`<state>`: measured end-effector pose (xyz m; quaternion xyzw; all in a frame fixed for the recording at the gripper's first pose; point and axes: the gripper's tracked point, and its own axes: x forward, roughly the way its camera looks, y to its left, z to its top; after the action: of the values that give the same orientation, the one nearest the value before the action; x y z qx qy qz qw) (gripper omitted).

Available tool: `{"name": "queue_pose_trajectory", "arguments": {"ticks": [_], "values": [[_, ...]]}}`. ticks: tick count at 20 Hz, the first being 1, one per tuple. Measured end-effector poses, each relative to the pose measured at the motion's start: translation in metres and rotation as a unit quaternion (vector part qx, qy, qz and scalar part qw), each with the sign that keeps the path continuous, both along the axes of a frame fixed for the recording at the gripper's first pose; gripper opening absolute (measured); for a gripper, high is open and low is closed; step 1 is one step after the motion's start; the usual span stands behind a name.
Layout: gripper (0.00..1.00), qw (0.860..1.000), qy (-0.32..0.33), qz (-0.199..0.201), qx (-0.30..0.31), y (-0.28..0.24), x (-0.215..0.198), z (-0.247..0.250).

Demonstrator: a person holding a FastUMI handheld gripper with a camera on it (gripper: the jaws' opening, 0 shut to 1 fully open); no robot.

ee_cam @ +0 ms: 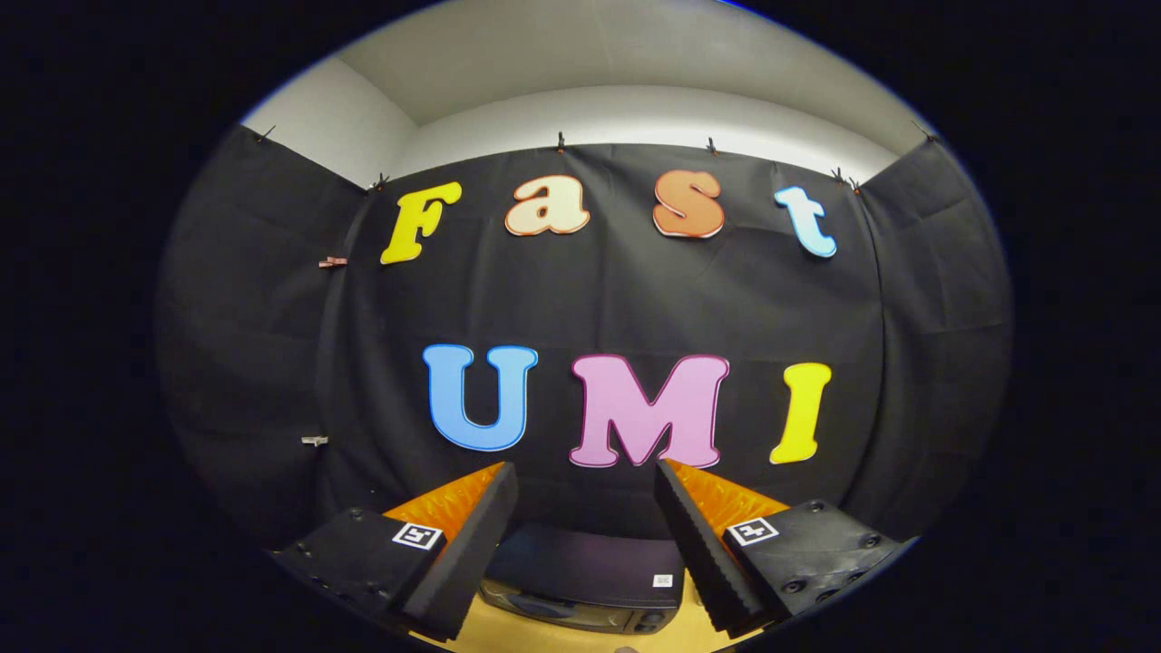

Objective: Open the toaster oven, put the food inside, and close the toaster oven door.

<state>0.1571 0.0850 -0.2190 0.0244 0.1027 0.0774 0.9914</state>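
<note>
Behind everything hung the black cloth booth wall [580, 299], facing the camera. Below it, the dark boxy toaster oven [585, 576] sat on a yellowish wooden table [562, 639], its long axis lying crosswise to the fingers, door apparently closed. Gripper [585, 481] held high, fingers spread apart, gripping nothing; oven lay beneath and just ahead, between them. Food not identifiable.
</note>
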Motion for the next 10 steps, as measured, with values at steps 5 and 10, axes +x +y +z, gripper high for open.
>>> {"name": "queue_pose_trajectory", "arguments": {"ticks": [5, 10], "values": [[0.98, 0.998, 0.041, -0.026, 0.027, 0.004, 0.022, -0.084], [0.98, 0.994, 0.102, -0.034, 0.030, 0.019, 0.021, -0.172]]}}
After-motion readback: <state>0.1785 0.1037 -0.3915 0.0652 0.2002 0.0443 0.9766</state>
